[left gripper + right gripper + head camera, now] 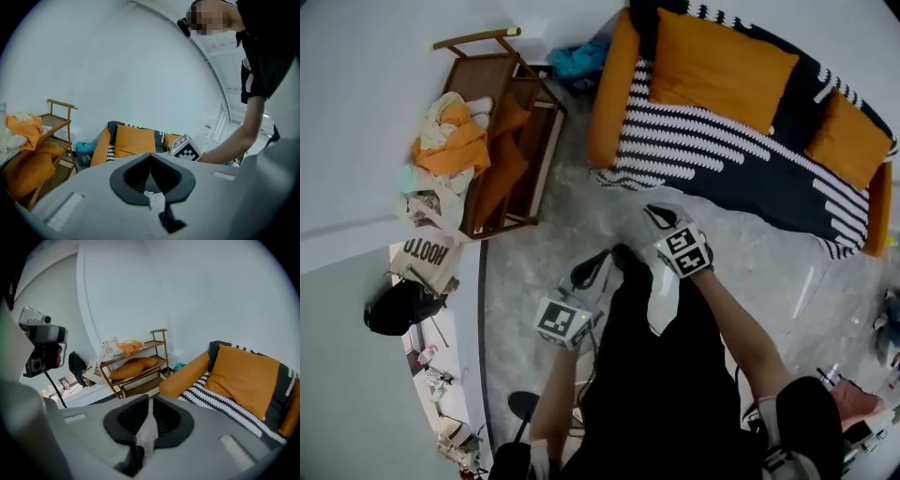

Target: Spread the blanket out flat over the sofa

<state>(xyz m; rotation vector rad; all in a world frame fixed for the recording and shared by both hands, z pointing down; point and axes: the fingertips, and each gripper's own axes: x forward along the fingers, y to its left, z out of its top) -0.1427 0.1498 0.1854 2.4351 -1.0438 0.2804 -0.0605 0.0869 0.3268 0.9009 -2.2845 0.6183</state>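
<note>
On one sofa (613, 94) sit two cushions (722, 67), one blanket (741, 159).

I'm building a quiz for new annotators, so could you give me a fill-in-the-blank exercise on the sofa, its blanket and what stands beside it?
1. The black-and-white striped blanket lies spread over the ___ sofa.
2. ___ orange cushions lean against the sofa's back.
3. In the head view, the wooden rack stands to the sofa's ___.

Missing words: orange; two; left.
</note>
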